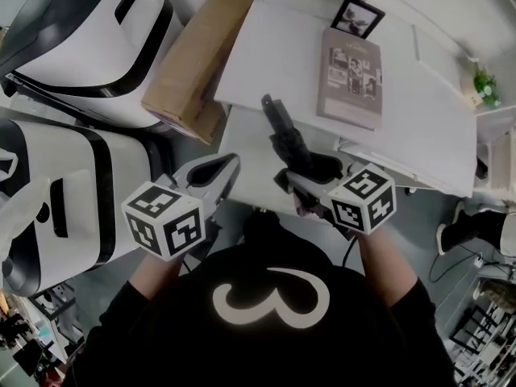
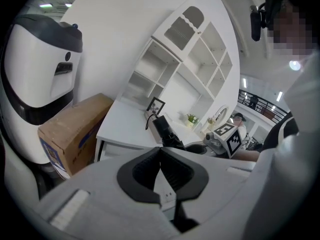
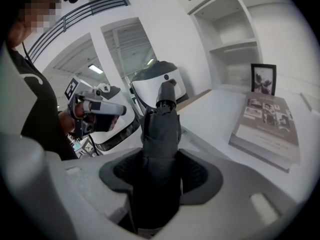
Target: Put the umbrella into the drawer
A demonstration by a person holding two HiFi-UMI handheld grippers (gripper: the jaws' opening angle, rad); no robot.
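A black folded umbrella [image 1: 284, 131] juts forward and up over the front edge of the white desk [image 1: 419, 127]. My right gripper [image 1: 306, 174] is shut on its lower end. In the right gripper view the umbrella [image 3: 161, 134] fills the gap between the dark pads of my right gripper [image 3: 161, 156]. My left gripper [image 1: 219, 168] hovers a little left of the umbrella, apart from it. In its own view the left gripper [image 2: 160, 151] has its pads meeting at the tips with nothing between them. A white drawer front [image 2: 117, 150] shows under the desk edge.
A grey book [image 1: 351, 75] and a black photo frame [image 1: 357, 16] lie on the desk. A cardboard box [image 1: 197, 59] leans at the desk's left, beside large white and black machine shells [image 1: 89, 39]. White shelves [image 2: 185, 69] rise behind the desk. A small plant [image 1: 486, 83] stands at the right.
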